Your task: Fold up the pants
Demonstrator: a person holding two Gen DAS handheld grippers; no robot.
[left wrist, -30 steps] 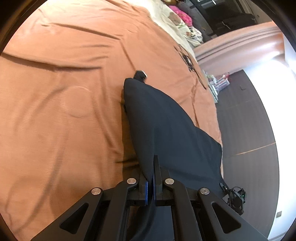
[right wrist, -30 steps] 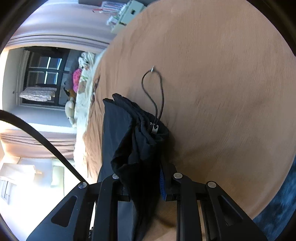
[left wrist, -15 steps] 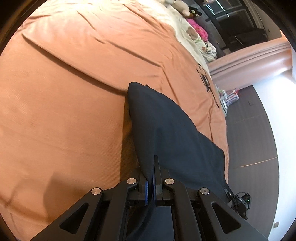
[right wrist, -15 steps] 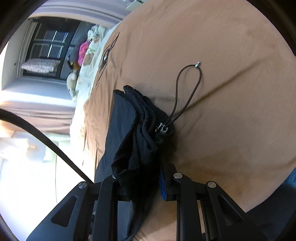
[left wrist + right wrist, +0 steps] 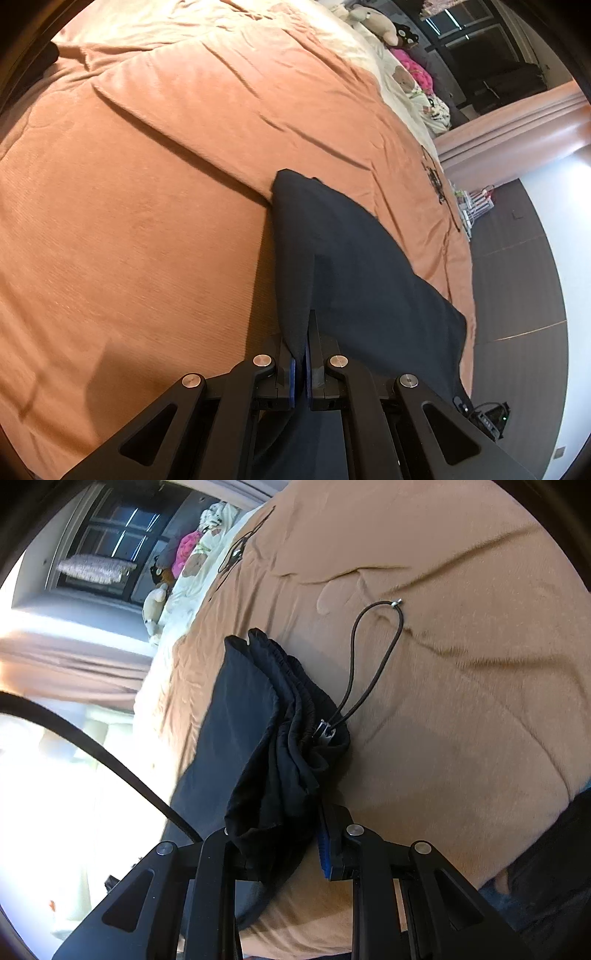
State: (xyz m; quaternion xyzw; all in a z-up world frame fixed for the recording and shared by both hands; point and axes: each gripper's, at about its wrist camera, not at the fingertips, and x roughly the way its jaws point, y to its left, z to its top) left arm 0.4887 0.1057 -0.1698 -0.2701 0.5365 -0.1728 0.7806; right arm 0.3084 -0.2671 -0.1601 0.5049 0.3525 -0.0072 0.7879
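Dark pants (image 5: 354,280) draped over an orange bedspread (image 5: 147,221), left gripper (image 5: 306,354) at 6 o'clock pinching a thin fabric edge, right gripper (image 5: 295,834) clamping the bunched waistband, drawcord (image 5: 365,657) looping toward 1 o'clock.

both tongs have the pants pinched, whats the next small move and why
Probably lower both ends onto the orange blanket and lay them flat. The left tongs are clamped on a smooth edge of the black pants; the right tongs hold the bunched waistband, its drawcord trailing on the bed.
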